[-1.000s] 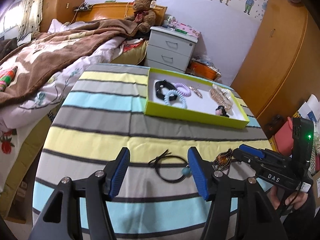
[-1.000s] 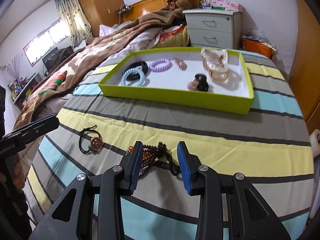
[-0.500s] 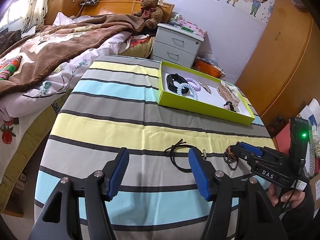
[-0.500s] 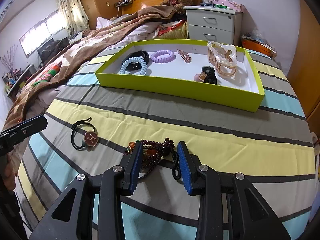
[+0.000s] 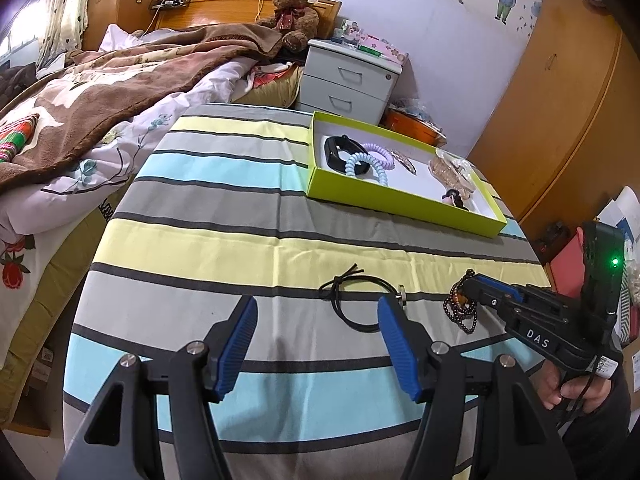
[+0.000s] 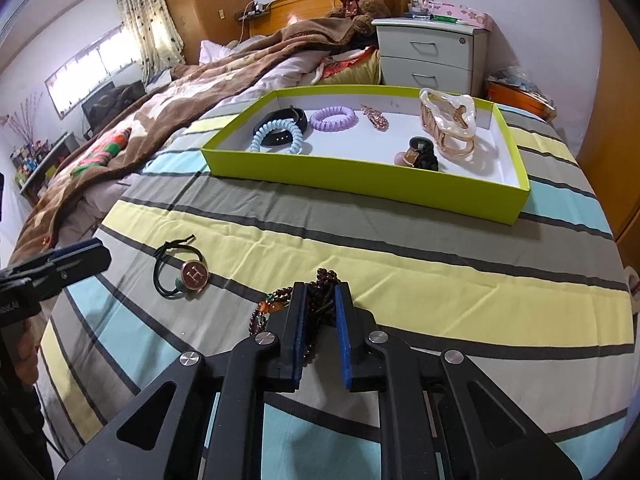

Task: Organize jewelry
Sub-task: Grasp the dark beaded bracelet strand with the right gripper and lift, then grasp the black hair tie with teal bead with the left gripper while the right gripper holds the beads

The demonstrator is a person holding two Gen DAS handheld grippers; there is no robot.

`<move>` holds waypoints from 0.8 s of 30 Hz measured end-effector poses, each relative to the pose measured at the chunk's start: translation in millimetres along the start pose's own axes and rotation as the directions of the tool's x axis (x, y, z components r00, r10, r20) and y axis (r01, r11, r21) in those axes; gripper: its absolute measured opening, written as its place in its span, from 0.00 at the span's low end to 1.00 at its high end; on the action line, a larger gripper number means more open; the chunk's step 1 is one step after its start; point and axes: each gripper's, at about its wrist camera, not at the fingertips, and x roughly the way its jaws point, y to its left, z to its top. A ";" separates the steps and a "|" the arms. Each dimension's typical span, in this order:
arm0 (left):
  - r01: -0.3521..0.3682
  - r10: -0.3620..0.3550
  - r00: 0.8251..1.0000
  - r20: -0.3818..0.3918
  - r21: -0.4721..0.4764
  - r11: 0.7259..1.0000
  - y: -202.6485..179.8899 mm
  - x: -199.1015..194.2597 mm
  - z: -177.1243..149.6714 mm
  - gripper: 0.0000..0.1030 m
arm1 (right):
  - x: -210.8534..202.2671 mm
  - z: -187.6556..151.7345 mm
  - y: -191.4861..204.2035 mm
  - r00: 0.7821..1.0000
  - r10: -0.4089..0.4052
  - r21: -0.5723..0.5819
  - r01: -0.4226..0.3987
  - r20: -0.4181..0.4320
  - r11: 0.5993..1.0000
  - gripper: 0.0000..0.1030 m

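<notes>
A: Right wrist view, item one: right gripper [image 6: 320, 320], fingers drawn in tight on a beaded bracelet [image 6: 320, 284] of dark brown beads with a few orange ones, at the near edge of the striped table [image 6: 440, 280].

B: Bracelet lifted or lying?

A: Cannot tell; loose strands trail onto the cloth to the left of the fingers.

B: Item two?

A: Black hair tie [image 6: 180, 272] with a round brown charm marked H, flat on the cloth, left of the bracelet and apart from it, near the table's left edge in this view.

B: Item three, the container.

A: Lime-green tray [image 6: 360, 184], white inside, toward the far edge of the table. Contents, left to right: black band [image 6: 298, 118], pale blue coil tie [image 6: 276, 138] lying partly over it, purple coil tie [image 6: 333, 117], small rose-gold clip [image 6: 375, 116], black scrunchie with a pink charm [image 6: 420, 156], large pearly claw clip [image 6: 448, 124] near the right wall.

B: And the other hand?

A: Left wrist view: left gripper [image 5: 316, 340], fingers spread wide with nothing between them, held over the near edge of the table (the hair tie [image 5: 360, 300] lies just ahead of the right finger). The right gripper [image 5: 480, 292] shows at the right, bracelet [image 5: 460, 308] hanging from its tips.

B: Surroundings?

A: Bed with brown blanket [image 5: 120, 80], teddy bear [image 5: 294, 16], grey nightstand [image 5: 348, 80] beyond the tray.
</notes>
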 end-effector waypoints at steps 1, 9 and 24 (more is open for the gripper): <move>0.001 -0.001 1.000 -0.003 0.002 1.000 -0.9 0.5 -0.4 0.63 | -2.1 -0.6 -1.4 1.000 0.007 0.006 -0.007 0.005 1.000 0.13; 0.022 -0.020 0.999 -0.039 0.064 0.998 -17.7 10.7 -3.1 0.63 | -21.0 -4.1 -9.6 0.998 0.030 0.033 -0.032 0.056 0.999 0.13; 0.025 -0.012 0.997 -0.070 0.190 0.981 -63.3 36.2 -2.9 0.63 | -56.5 -9.1 -35.0 0.990 0.001 0.075 -0.011 0.139 0.997 0.13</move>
